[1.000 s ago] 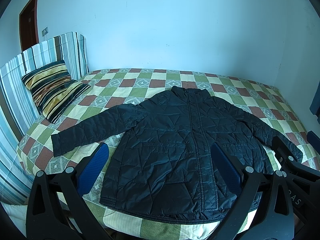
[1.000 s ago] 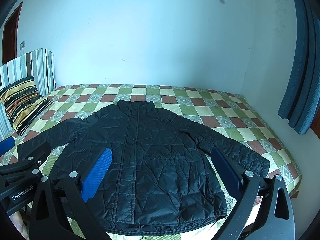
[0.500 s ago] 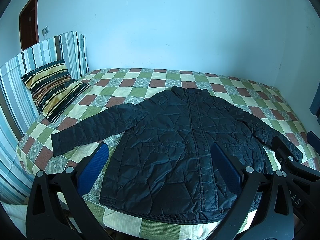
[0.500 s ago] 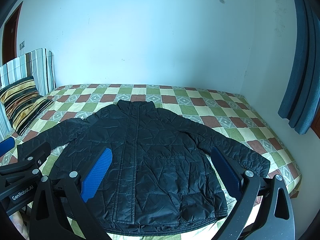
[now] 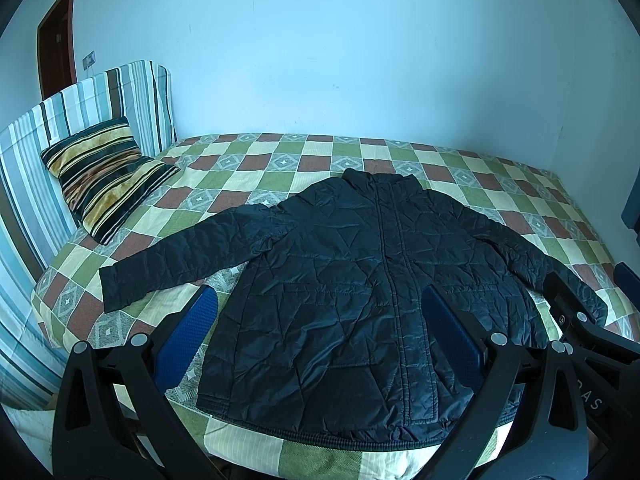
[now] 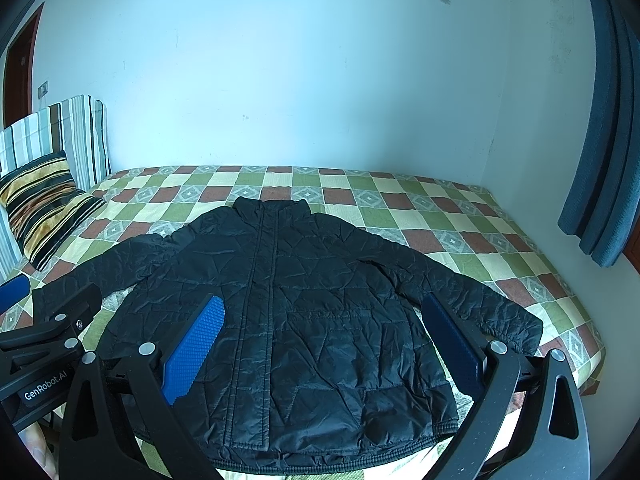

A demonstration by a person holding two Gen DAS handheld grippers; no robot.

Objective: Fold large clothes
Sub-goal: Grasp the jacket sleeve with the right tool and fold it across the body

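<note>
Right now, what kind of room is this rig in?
Most likely a bedroom. A bed with a checked bedspread fills the view, a striped pillow leans on its striped headboard, and a black quilted jacket lies spread flat on it, unfolded.

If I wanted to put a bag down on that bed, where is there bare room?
The widest bare stretch of checked bedspread lies between the black jacket and the blue curtain. Another strip runs behind the collar along the wall. It is tighter between the striped pillow and the near sleeve. The front middle is all jacket.
</note>
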